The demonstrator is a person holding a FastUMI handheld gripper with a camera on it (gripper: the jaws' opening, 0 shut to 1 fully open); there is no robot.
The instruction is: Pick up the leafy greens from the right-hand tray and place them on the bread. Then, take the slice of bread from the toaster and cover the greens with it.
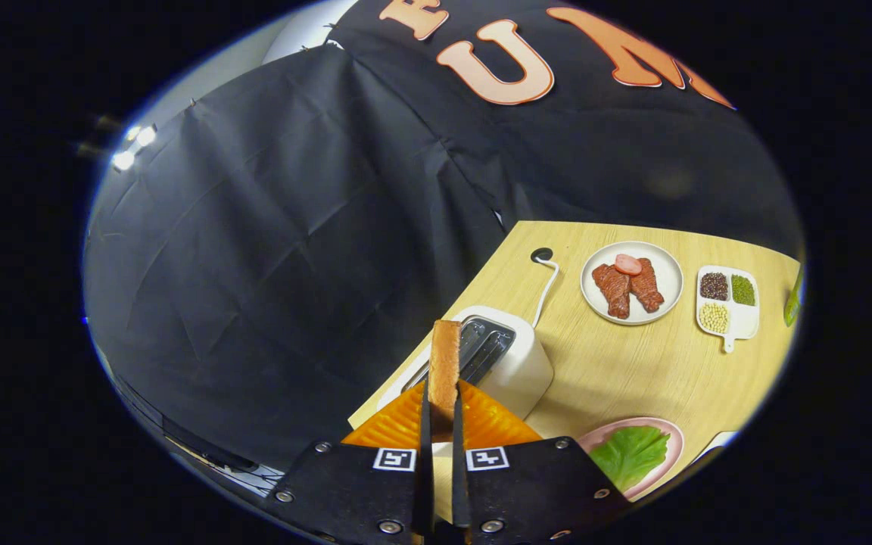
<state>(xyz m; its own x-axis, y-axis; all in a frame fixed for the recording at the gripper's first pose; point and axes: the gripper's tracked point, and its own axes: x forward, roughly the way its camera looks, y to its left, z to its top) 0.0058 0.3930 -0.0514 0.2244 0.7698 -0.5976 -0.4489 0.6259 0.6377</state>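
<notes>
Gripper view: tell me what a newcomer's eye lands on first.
The slice of bread stands on edge, clamped between the orange fingers of the gripper, just above the white toaster. Beyond, on the wooden table, sits a white plate of meat. Beside the fingers, a green leaf lies on a pink plate.

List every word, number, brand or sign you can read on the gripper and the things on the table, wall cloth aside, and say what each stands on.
Readable text: none.
Gripper, fingers shut on the bread slice above the toaster: two square black-and-white markers, patterns rather than words.
Toaster: no brand or label visible.
Meat plate, divided dish: plain.
</notes>
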